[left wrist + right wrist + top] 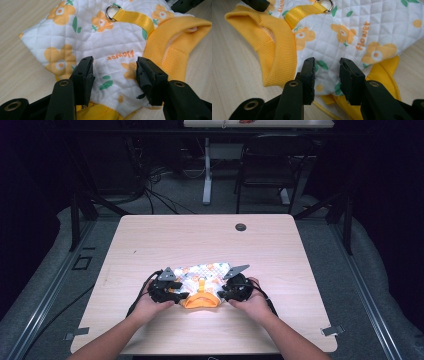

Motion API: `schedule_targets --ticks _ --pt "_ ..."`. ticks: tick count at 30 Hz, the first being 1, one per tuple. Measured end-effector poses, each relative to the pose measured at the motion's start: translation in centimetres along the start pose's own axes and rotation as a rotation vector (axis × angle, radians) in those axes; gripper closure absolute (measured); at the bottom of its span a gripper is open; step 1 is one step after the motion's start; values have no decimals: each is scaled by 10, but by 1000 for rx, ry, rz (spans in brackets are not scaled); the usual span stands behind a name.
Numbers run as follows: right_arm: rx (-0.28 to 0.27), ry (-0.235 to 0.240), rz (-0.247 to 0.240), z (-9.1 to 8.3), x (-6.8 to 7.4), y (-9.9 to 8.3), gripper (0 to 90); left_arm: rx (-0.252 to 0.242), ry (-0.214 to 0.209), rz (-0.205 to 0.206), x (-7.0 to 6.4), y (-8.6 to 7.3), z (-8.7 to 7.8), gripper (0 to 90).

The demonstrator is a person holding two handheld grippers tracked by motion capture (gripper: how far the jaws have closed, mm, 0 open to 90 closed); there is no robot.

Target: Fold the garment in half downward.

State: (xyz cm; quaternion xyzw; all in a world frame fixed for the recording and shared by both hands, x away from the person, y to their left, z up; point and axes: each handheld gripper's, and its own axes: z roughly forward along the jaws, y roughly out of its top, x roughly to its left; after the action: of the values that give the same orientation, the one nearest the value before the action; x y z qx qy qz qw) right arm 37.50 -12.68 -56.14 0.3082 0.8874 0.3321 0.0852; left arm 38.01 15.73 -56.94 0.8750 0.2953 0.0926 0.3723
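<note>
Grommet (241, 227) far beyond vest (202, 280)

One quilted flower-print pet vest (205, 276) lies on one worktop (150, 240). Two hand-held grippers: left hand-held gripper (176, 296), right hand-held gripper (223, 294).

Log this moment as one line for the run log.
left gripper: open over garment edge | right gripper: open over other edge | floral quilted garment: flat on table | grasp: none yet
</note>
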Motion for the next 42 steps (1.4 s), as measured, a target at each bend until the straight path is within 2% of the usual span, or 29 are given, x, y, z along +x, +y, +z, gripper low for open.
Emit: schedule_targets --ticks 5,11,18,24,35,40,42 --pt "-5 -12 24 3 -7 4 647 12 6 -5 9 7 5 486" --pt "-11 -25 33 7 -16 8 648 -10 19 -18 17 11 12 493" --pt "-25 -34 63 10 -26 11 648 -9 24 -26 23 16 16 493" --pt "-15 -50 59 12 -31 16 648 -12 41 -27 26 18 19 493" --pt "-20 -67 69 15 -34 19 646 -16 52 -38 29 20 21 493" --pt "-30 -72 80 15 -34 19 638 -23 55 -57 29 21 20 493" --pt "-34 -74 87 12 -33 20 633 -40 54 -65 28 23 16 506"
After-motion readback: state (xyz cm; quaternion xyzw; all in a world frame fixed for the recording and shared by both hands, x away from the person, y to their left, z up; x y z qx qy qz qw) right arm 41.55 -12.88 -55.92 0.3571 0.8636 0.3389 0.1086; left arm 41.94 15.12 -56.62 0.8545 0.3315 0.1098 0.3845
